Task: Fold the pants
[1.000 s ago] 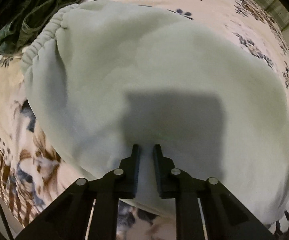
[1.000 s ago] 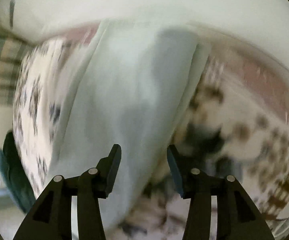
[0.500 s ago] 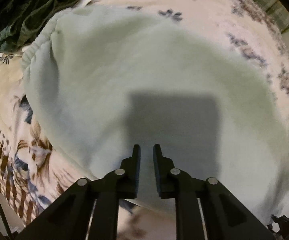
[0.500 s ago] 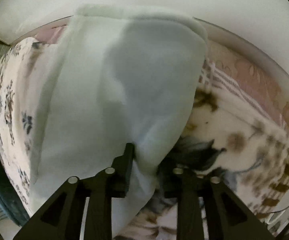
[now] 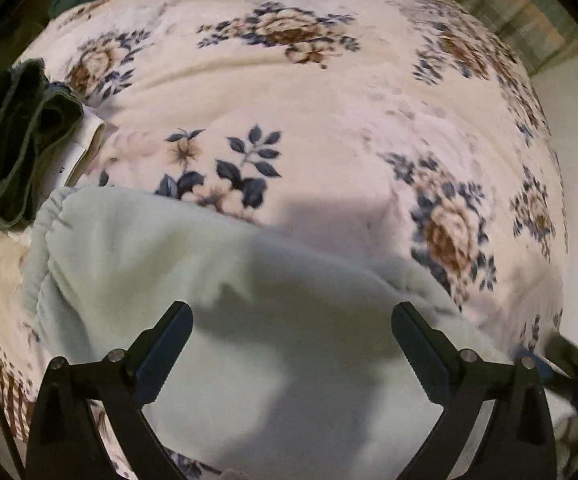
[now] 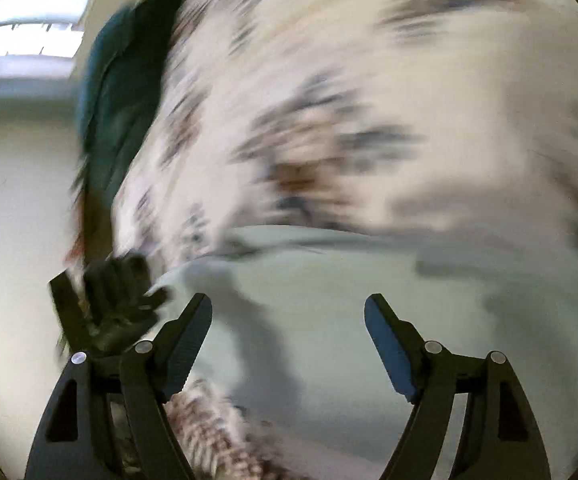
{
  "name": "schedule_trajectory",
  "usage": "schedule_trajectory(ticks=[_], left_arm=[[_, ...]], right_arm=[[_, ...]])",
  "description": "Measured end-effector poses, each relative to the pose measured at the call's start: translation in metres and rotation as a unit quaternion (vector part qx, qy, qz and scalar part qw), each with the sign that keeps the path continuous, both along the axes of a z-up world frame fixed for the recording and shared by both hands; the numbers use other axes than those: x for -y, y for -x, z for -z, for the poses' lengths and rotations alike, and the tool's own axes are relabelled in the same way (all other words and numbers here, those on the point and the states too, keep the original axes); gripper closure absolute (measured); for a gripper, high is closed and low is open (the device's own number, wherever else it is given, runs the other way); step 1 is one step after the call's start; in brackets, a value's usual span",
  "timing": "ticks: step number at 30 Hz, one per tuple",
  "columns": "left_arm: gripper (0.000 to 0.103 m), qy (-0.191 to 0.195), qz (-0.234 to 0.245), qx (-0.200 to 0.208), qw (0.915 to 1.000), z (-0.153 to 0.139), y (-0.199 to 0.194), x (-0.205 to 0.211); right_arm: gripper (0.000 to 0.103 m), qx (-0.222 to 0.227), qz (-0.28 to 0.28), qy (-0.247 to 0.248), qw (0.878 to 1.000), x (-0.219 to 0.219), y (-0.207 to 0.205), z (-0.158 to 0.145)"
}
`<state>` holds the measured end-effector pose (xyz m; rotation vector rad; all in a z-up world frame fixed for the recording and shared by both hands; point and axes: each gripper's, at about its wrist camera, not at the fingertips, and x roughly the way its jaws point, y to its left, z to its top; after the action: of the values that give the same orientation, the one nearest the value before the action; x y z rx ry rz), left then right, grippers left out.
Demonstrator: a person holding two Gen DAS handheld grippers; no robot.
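Mostly floral blanket filling left wrist view, cream with brown and blue flowers; same blanket in right wrist view, heavily motion-blurred.

Pale green pants lying folded on blanket, lower half of left wrist view, gathered elastic waistband at left edge. Same pants across bottom of right wrist view, blurred but readable.

Dark green garment bunched at left edge, just beside waistband, sitting partly on something white. More dark green cloth along top edge. Dark teal cloth at blanket's edge in right wrist view.

Left gripper spread wide and opening, above pants, pads clear of fabric, nothing pinched. Also visible as dark blur at left of right wrist view.

Right gripper opening too, fingers apart over pants, no cloth between pads. Dark blurred piece of it showing at right edge of left wrist view.
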<state>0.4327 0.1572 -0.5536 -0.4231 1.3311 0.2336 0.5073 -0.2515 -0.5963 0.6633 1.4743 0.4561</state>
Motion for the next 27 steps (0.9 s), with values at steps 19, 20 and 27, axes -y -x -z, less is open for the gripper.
schedule_trajectory(ticks=[19, 20, 27], left_arm=[[0.001, 0.080, -0.085, -0.036, 0.9925, 0.050, 0.001, -0.078], [0.001, 0.076, -0.092, -0.036, 0.9922, 0.052, 0.004, -0.083], [0.001, 0.077, -0.108, -0.044, 0.9902, 0.064, 0.017, -0.104]], right_arm=[[0.081, -0.244, -0.117, -0.085, 0.959, -0.188, -0.084, 0.161], [0.084, -0.238, -0.096, -0.093, 0.962, -0.182, -0.089, 0.159], [0.086, -0.221, -0.002, -0.162, 0.962, -0.152, -0.086, 0.131]])
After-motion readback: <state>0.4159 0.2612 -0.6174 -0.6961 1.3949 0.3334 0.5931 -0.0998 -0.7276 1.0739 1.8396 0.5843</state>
